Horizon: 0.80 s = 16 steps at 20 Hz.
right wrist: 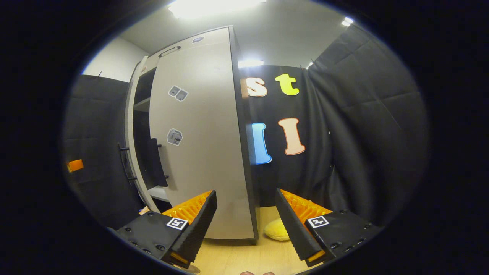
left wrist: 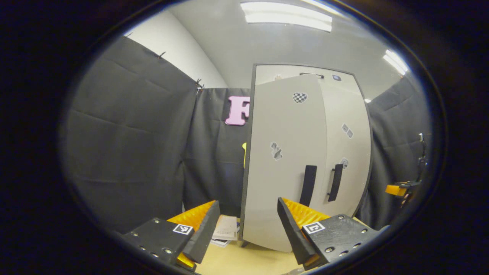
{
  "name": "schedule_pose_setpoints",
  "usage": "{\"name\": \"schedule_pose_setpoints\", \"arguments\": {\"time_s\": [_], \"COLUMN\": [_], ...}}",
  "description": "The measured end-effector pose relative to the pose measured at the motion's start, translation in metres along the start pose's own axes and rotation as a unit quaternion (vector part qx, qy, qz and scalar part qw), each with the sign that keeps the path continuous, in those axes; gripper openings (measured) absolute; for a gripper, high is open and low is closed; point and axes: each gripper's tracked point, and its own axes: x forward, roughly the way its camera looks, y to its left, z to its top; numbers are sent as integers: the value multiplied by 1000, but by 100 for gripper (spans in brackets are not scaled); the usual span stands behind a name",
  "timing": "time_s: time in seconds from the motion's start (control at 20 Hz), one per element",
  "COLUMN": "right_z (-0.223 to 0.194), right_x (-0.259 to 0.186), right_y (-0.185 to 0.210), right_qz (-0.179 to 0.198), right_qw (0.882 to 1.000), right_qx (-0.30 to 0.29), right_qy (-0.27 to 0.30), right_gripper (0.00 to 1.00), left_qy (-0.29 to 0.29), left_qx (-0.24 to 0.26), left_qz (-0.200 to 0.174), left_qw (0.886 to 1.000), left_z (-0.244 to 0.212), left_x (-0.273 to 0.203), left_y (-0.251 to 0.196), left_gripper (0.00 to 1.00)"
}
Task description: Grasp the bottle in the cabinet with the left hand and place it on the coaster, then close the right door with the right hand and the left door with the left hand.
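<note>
My left gripper (left wrist: pixel 248 221) and right gripper (right wrist: pixel 246 214) hover with jaws spread wide, holding nothing, before the cabinet (left wrist: pixel 305 160) on the table (left wrist: pixel 248 261). Its left door (left wrist: pixel 282 164) stands ajar; I cannot tell where the bottle is.

From my left gripper view I look low across the pale wooden tabletop (left wrist: pixel 244 261) at the tall grey cabinet with black bar handles (left wrist: pixel 305 160), close and from its left front. My right gripper view faces the same cabinet (right wrist: pixel 202 152) from its right corner, equally near. Both share its doors, probably the slightly open left one (right wrist: pixel 131 152).
</note>
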Motion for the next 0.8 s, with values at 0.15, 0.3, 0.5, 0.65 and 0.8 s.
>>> {"name": "schedule_pose_setpoints", "arguments": {"time_s": [0.15,0.3,0.5,0.65,0.8], "right_z": [2,2,-6,-16,-24], "right_x": [-11,-22,-42,-61,-75], "right_y": [-5,-3,12,12,12], "right_qz": [-12,-34,-44,-56,-72], "right_qw": [1000,999,999,998,997], "right_qx": [1,21,30,3,-8], "right_qy": [-5,-7,-4,3,5], "right_gripper": [98,98,98,98,98], "left_qy": [-8,-17,-17,-13,-11], "left_qx": [20,16,4,-22,-46], "left_qz": [1,-16,-40,-41,-28], "left_qw": [1000,1000,999,999,999], "left_z": [4,6,1,-7,-14], "left_x": [-6,-7,-6,-7,-7], "left_y": [2,-1,-3,1,7], "left_gripper": [94,95,95,88,88]}}
